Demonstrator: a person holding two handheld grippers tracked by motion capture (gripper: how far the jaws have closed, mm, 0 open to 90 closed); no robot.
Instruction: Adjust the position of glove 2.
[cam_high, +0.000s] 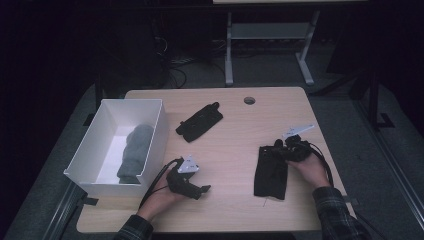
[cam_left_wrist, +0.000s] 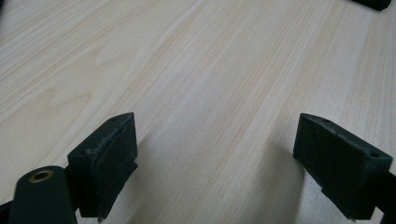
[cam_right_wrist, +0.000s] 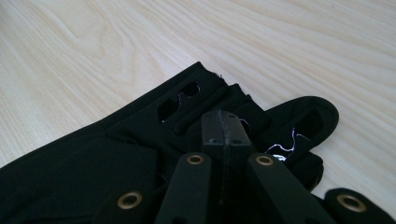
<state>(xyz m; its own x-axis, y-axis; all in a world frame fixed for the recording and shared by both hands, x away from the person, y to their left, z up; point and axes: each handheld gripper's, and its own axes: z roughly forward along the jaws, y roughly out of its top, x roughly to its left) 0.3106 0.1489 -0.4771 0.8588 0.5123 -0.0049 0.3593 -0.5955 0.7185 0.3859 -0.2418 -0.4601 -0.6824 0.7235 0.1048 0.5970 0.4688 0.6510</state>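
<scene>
The right tongs (cam_high: 278, 148) are clenched on the top edge of a black fingerless glove (cam_high: 271, 172), which lies flat on the worktop (cam_high: 235, 135). In the right gripper view the jaws stand pressed together, with the glove's cloth (cam_right_wrist: 140, 140) bunched around and just below their tips. I judge that the step in hand is to lift this glove and carry it to the white box (cam_high: 155, 127), where a grey glove (cam_high: 136, 150) already lies.

To do it well, the grip should take both layers of the cloth and stay firm. The lift should go straight up until the loose end hangs free of the worktop.

The left tongs (cam_high: 200, 190) are released, with the jaws wide apart above bare wood. The glove is well apart from them, on their far side. A second black glove (cam_high: 200, 121) lies beyond both tongs, near the box.
</scene>
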